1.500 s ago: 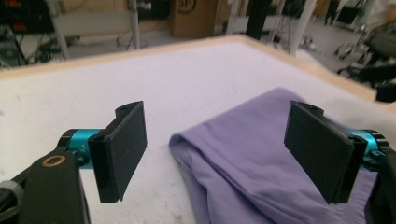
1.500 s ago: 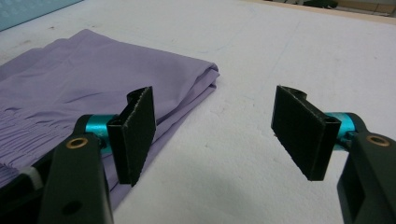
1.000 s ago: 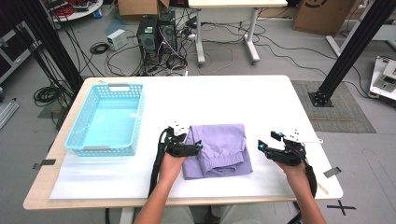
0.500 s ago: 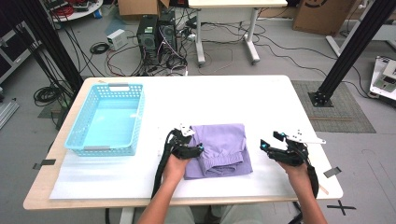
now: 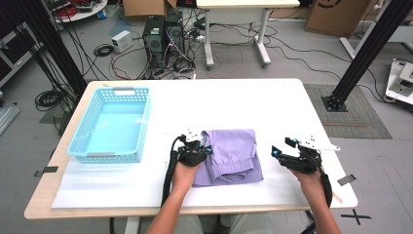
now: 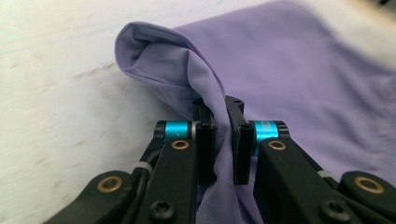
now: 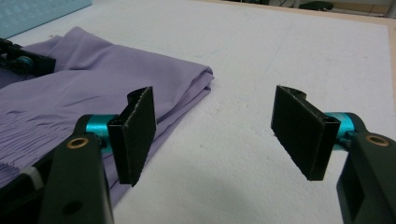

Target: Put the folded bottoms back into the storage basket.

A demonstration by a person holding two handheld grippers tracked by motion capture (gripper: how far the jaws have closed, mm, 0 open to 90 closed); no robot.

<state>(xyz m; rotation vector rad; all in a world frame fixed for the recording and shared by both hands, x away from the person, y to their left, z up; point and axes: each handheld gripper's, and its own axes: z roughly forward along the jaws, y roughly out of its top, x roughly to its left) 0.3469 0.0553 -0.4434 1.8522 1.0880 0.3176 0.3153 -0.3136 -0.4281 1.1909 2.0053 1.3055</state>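
Note:
A folded purple garment [image 5: 234, 155] lies flat on the white table [image 5: 219, 102], near its front edge. My left gripper [image 5: 206, 147] is at the garment's left edge. Its jaws have just been closing and now pinch a raised fold of the purple cloth [image 6: 187, 70] between the pads, as the left gripper [image 6: 219, 109] view shows close up. My right gripper [image 5: 282, 147] hovers to the right of the garment, apart from it. In the right gripper [image 7: 214, 95] view its jaws stand wide with only bare table between them, and the garment [image 7: 93, 88] lies to their left.
A light blue plastic basket [image 5: 124, 90] with nothing in it stands at the table's left side. Off the table's back edge are computer towers [image 5: 163, 36], cables and another desk. Black frame posts rise at the far left and right.
The left gripper has shifted slightly onto the garment's left edge and its jaws have closed on a fold of cloth. The right gripper has stayed put.

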